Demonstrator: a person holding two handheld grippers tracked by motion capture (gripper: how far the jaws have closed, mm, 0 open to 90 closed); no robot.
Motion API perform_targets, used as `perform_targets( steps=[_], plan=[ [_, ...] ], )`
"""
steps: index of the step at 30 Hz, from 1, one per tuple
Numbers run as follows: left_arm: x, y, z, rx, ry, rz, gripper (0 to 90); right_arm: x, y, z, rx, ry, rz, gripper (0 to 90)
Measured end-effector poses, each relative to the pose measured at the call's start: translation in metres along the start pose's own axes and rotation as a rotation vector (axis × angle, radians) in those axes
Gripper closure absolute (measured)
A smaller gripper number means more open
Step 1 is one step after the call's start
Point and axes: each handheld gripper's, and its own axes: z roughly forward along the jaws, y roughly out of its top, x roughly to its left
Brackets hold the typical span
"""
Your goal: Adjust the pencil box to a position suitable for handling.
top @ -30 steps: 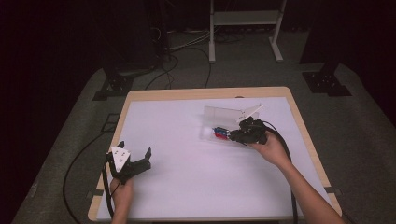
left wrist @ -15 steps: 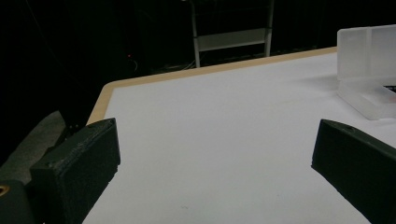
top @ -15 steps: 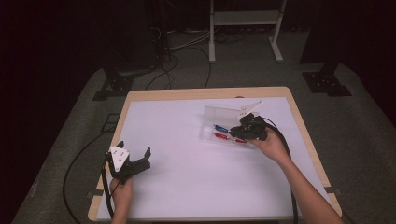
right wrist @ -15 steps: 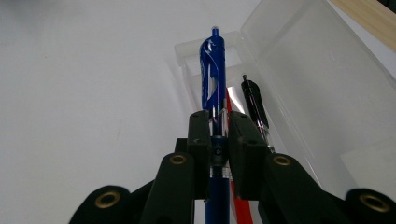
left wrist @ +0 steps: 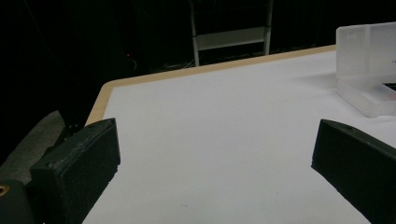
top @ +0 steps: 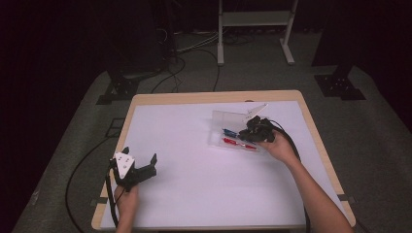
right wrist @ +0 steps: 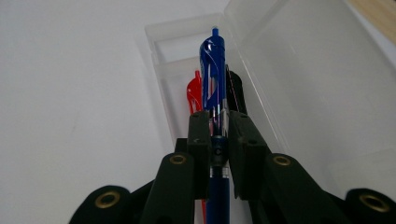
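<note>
A clear plastic pen case lies open on the white table top, its lid folded back. My right gripper is shut on a blue pen and holds it over the case's tray. A red pen and a dark pen lie in the tray below it. In the high view the right gripper sits at the case's right end, with the blue pen and the red pen visible there. My left gripper rests open near the table's front left with nothing between its fingers.
The table has a wooden rim around a white mat. Cables run from both grippers over the table's edges. A metal stand and dark equipment bases stand on the floor beyond the far edge.
My right gripper has moved slightly right and down with the blue pen, closer over the case's tray. The left gripper has stayed in place.
</note>
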Motion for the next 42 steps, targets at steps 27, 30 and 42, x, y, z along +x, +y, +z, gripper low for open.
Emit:
perform_targets(
  steps=[27, 30, 42],
  plan=[
    [0.004, -0.003, -0.006, 0.004, 0.003, -0.024, 0.3, -0.011, -0.011, 0.017, -0.005, 0.03, 0.009, 70.6],
    [0.004, -0.003, -0.006, 0.003, -0.001, -0.026, 0.3, -0.01, -0.011, 0.011, -0.015, 0.034, 0.021, 70.4],
    [0.003, -0.003, -0.008, 0.004, 0.004, -0.023, 0.3, 0.0, -0.016, -0.012, -0.042, 0.071, 0.038, 59.0]
  ],
)
